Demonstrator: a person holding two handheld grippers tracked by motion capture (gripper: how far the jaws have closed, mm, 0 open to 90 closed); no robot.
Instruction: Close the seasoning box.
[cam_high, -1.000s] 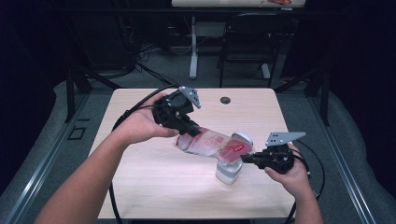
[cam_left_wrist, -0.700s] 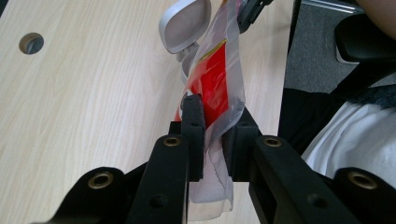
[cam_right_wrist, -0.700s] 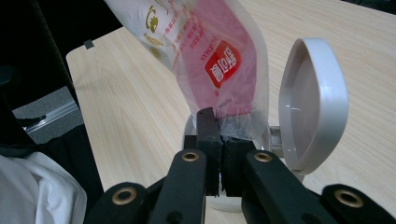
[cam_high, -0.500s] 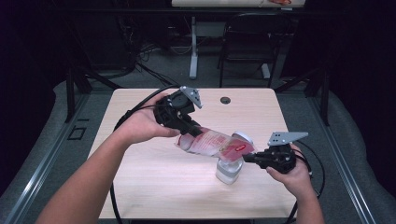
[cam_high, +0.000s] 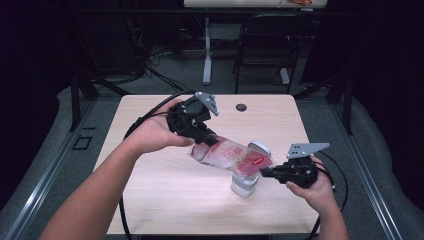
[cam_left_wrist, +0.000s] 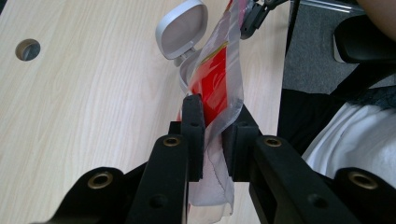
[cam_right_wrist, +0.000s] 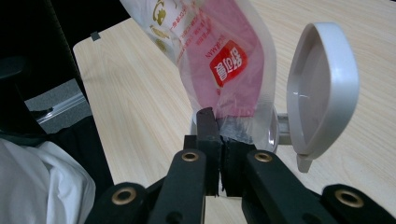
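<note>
A clear plastic bag (cam_high: 231, 155) with red and pink print is stretched in the air between both grippers. My left gripper (cam_high: 207, 140) is shut on the bag's upper left end (cam_left_wrist: 215, 140). At the lower right end (cam_right_wrist: 233, 84), my right gripper (cam_high: 263, 173) is shut on the bag. Below the bag stands a small white container (cam_high: 245, 185) with its hinged lid (cam_high: 259, 148) flipped open. In the left gripper view the lid (cam_left_wrist: 183, 28) shows beyond the bag; in the right gripper view the lid (cam_right_wrist: 323, 88) stands to the right of the bag.
The light wooden table (cam_high: 150, 200) has a round cable hole (cam_high: 241, 107) near its far edge. Black cables (cam_high: 150, 112) trail from the left gripper across the table's left side. A chair (cam_high: 265, 45) and a desk leg (cam_high: 206, 50) stand beyond the table.
</note>
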